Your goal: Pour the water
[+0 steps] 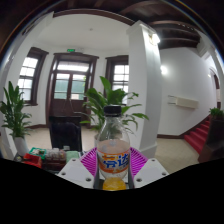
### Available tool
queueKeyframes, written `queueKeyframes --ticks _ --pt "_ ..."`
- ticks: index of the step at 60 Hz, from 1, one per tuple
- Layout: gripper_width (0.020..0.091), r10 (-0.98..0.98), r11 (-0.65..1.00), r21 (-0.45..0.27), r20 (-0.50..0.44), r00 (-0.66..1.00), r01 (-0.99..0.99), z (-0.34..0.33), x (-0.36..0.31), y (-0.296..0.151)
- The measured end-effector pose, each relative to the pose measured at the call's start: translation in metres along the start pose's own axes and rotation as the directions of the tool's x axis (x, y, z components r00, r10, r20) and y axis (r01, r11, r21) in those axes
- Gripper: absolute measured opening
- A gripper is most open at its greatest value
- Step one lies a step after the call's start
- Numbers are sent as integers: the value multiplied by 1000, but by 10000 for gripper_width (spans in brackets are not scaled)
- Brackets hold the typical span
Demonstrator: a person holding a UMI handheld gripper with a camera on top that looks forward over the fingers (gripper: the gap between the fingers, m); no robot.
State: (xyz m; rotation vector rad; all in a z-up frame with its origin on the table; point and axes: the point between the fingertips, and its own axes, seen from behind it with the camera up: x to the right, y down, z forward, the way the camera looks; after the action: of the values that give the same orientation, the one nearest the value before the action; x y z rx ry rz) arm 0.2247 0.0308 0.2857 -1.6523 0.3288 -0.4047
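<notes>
An upright plastic bottle with a dark cap stands between the fingers of the hand-held gripper, pink pads pressing both sides. Orange liquid fills its lower part.

Count: 1 bottle, orange drink inside, dark cap, lower centre of frame. 1 tool w/ 2 fingers, one each side of bottle at frame bottom. 2 potted plants: 1 at left, 1 centre behind bottle. 1 white column, right of centre.
</notes>
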Motion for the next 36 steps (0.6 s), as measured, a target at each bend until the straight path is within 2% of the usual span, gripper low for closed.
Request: queueKeyframes --ticks 5,15,27,31,36 --pt "394 21 1000 -13 -36 999 -21 -7 21 11" --pt "394 55 995 -73 -77 995 -61 28 66 75" --pt "395 -26 989 -149 -114 993 8 49 90 136" --pt "418 -23 989 -147 -113 993 7 53 90 150" --pt "410 27 996 -85 -109 994 -36 53 89 148"
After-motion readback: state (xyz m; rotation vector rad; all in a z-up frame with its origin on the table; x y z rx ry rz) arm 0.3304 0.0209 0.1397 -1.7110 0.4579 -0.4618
